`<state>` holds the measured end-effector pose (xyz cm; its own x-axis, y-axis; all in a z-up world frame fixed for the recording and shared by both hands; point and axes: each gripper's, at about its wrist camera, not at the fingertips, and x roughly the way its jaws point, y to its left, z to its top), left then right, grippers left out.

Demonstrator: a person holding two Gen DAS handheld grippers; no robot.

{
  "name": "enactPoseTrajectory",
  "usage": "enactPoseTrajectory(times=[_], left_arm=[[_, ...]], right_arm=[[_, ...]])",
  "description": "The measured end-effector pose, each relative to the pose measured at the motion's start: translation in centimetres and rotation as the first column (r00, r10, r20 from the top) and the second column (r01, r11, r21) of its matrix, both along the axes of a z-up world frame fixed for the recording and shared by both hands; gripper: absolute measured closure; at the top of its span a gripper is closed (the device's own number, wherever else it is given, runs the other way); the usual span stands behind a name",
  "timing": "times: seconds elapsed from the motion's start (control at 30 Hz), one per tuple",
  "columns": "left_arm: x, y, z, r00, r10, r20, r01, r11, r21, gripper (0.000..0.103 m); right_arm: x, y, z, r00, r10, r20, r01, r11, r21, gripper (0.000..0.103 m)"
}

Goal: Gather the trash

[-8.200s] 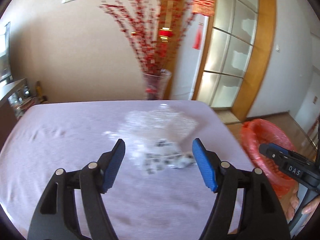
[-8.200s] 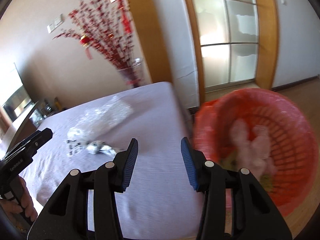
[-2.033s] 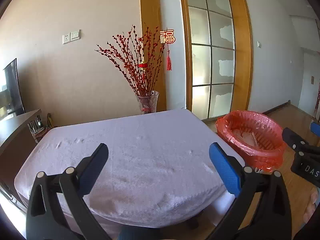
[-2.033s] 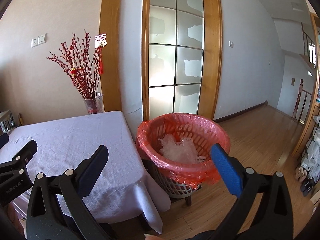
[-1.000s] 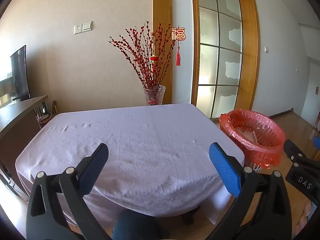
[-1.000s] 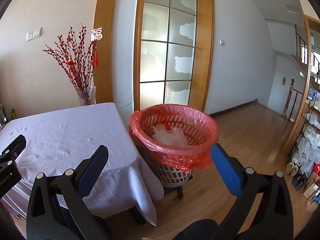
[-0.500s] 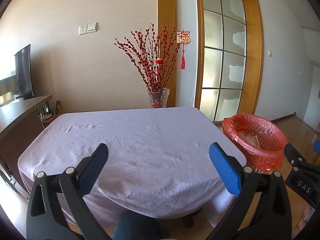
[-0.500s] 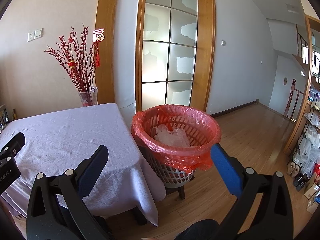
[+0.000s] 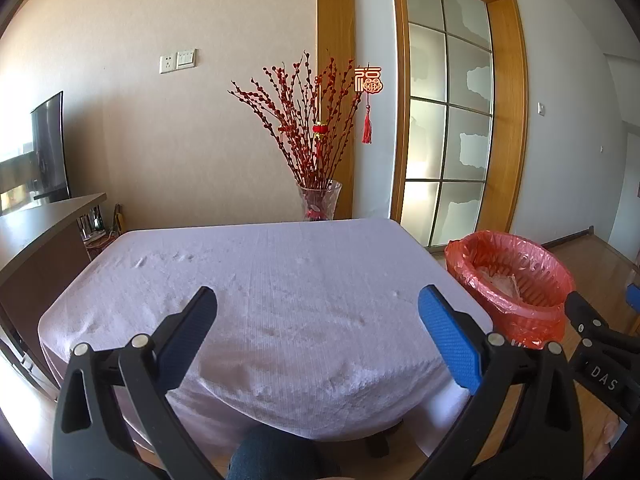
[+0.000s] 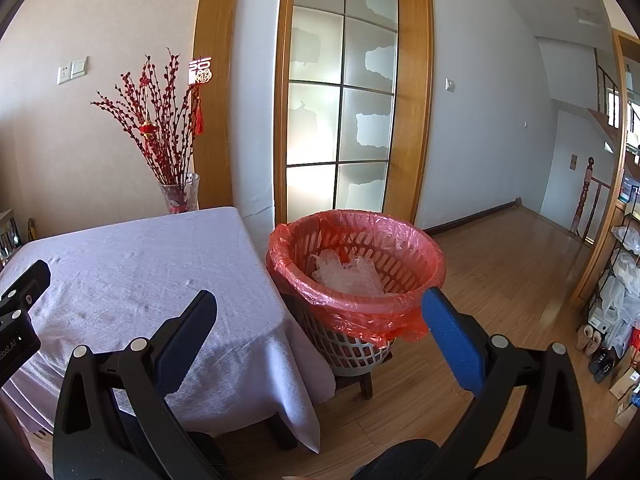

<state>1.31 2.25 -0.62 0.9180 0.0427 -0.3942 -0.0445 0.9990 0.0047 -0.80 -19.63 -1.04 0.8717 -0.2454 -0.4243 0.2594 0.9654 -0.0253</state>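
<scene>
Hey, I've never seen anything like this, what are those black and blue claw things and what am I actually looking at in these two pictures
Those are two hand-held grippers, one in each of a person's hands, each with a fisheye camera looking along its fingers. One picture is from the left gripper, the other from the right gripper. Both are open and hold nothing. Ahead is a table under a pale cloth with nothing on it. Beside it stands a bin lined with a red bag, clear plastic trash inside. A vase of red branches stands behind the table.
</scene>
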Motion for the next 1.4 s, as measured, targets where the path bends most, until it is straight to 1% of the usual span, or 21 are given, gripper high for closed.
enactPoseTrajectory(times=[1.4], left_arm=[[0.80,0.03,-0.85,0.999,-0.001,-0.032,0.001,1.000,0.002,0.004]], right_arm=[[0.18,-0.24,-0.29,1.000,0.006,-0.010,-0.006,1.000,0.004,0.002]])
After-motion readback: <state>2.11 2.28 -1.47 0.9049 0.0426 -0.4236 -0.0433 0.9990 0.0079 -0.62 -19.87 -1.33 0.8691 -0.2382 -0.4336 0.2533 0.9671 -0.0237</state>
